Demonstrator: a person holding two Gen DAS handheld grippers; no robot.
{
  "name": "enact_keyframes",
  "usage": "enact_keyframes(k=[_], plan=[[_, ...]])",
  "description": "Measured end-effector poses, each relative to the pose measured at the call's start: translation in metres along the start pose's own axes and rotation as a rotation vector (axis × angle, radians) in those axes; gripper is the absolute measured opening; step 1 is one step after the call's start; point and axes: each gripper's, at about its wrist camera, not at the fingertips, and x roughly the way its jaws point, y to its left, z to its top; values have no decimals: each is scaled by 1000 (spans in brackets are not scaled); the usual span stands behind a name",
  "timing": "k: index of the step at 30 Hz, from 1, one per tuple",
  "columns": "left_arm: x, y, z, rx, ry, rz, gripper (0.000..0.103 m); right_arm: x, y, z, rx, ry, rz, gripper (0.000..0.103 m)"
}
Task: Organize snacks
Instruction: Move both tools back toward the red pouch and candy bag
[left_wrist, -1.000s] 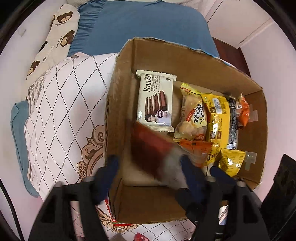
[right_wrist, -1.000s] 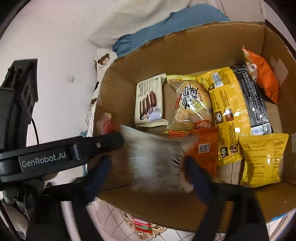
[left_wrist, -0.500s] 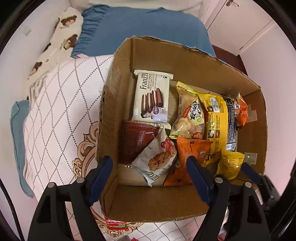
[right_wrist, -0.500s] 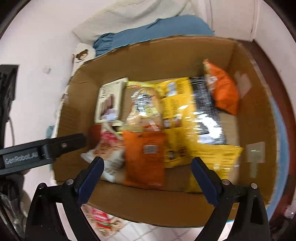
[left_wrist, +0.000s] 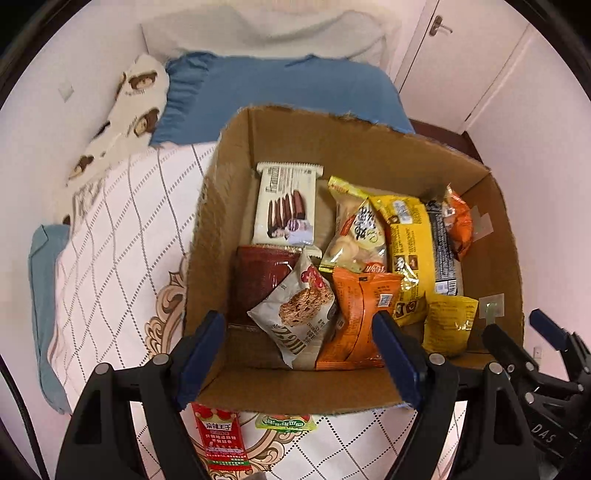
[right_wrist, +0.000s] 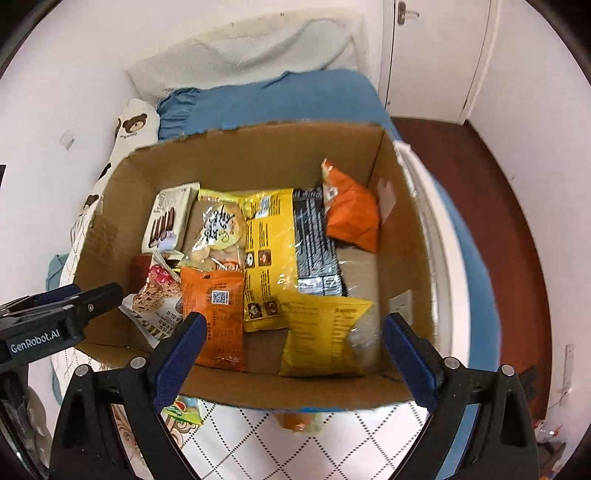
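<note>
An open cardboard box (left_wrist: 332, 144) (right_wrist: 258, 147) on a bed holds several snack packs: a white cookie pack (left_wrist: 286, 206), a dark red pack (left_wrist: 262, 273), a white oat-cookie pack (left_wrist: 299, 310) (right_wrist: 155, 295), an orange pack (left_wrist: 358, 314) (right_wrist: 218, 310), yellow packs (left_wrist: 410, 251) (right_wrist: 325, 336). My left gripper (left_wrist: 299, 358) is open and empty above the box's near wall. My right gripper (right_wrist: 291, 358) is open and empty above the near wall too.
A red sachet (left_wrist: 221, 439) and a green packet (left_wrist: 286, 421) (right_wrist: 184, 410) lie on the quilted blanket (left_wrist: 122, 258) in front of the box. An orange item (right_wrist: 299, 421) lies there too. Blue pillow (left_wrist: 280, 96) behind; wooden floor (right_wrist: 517, 221) right.
Both grippers let go of the packs they held over the box; the dark red and white oat-cookie packs now lie inside. Both grippers have pulled back and up.
</note>
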Motion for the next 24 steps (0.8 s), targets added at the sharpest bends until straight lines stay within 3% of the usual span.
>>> enact_keyframes(k=[11, 16, 24], plan=[[-68, -14, -35, 37, -199, 3, 81, -68, 0, -25, -21, -151, -28, 98], [-99, -19, -52, 49, -261, -34, 81, -95, -2, -40, -23, -192, -17, 98], [-131, -28, -73, 77, -342, -29, 81, -132, -5, -60, -22, -252, -6, 99]])
